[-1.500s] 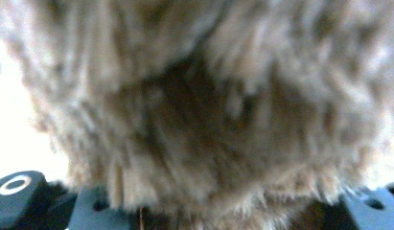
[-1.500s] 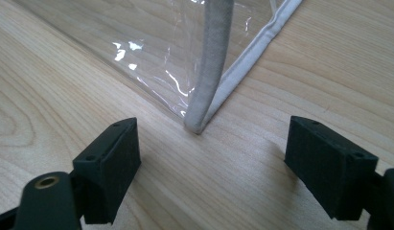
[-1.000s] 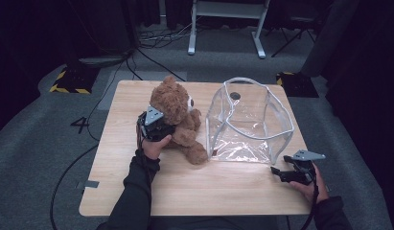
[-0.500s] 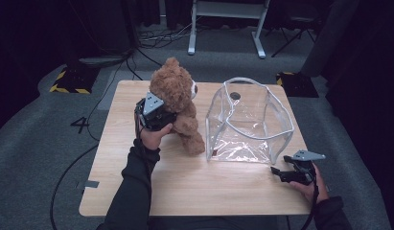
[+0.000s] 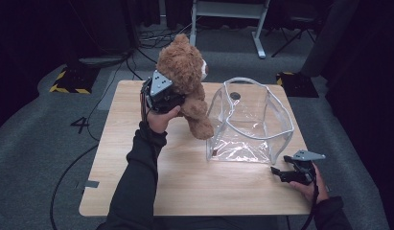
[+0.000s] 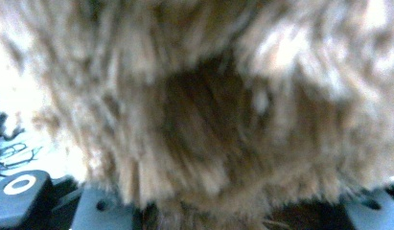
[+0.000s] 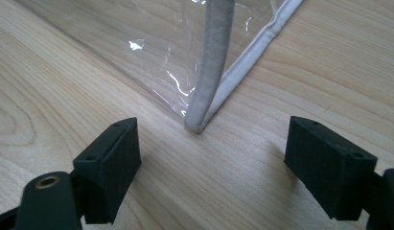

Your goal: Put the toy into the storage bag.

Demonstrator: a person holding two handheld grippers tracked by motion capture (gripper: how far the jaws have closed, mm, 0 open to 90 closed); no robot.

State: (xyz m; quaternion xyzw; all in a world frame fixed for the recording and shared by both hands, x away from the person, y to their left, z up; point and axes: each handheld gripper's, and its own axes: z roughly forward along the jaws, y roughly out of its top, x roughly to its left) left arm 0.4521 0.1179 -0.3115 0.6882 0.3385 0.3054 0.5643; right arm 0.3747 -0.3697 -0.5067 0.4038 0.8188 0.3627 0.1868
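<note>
Sitting on the table (image 5: 137, 191) is a see-through bag (image 5: 249, 122) with a grey rim, open at the top. You can see a small dark round thing low inside it, near its back wall; what it is you cannot tell from up here. From the teddy bear (image 5: 185, 72), the bag is at about 4 o'clock, just beside it.

Your left gripper (image 5: 162, 96) has the brown teddy bear tight in its jaws and holds it up off the table. The bear's foot hangs near the bag's rim. In the left gripper view, brown fur (image 6: 209, 120) is pressed right up against the camera.

Your right gripper (image 5: 281, 173) rests low at the table's 5 o'clock corner. Its jaws stand wide apart and hold nothing. In the right gripper view, the bag's bottom corner (image 7: 197, 125) lies on the wood between the jaws, a little way ahead of them and not touching them.

On the grey floor at 9 o'clock, a "4" (image 5: 81, 124) is marked.
</note>
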